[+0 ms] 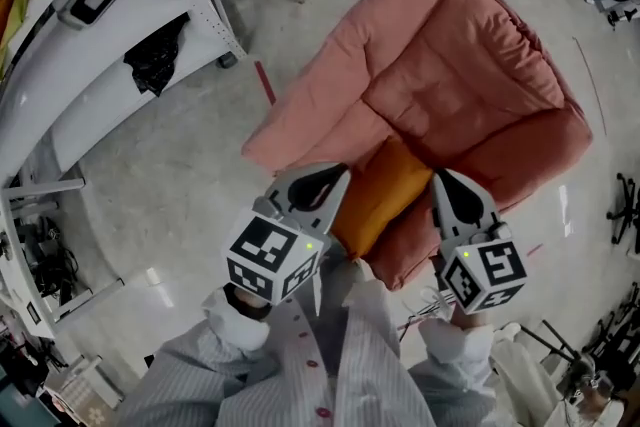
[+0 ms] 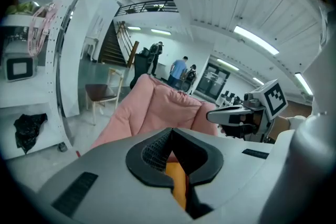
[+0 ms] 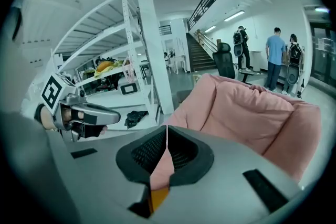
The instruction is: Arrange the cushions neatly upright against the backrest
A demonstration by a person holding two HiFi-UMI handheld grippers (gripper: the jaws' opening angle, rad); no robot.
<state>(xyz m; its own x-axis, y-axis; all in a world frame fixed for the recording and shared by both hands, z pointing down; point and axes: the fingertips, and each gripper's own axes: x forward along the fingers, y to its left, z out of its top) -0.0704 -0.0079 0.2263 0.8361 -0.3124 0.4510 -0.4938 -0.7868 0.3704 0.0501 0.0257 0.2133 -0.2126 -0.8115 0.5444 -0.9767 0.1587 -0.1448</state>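
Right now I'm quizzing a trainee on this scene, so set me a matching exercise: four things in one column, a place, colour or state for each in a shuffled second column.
Things:
1. orange cushion
2. armchair
3. black cloth
4. left gripper

Descriptions:
A. lying on the white shelf
B. fingers shut
C. pink
D. lying at the armchair's front edge

Pairs: 1-D, 2-C, 3-A, 4-B.
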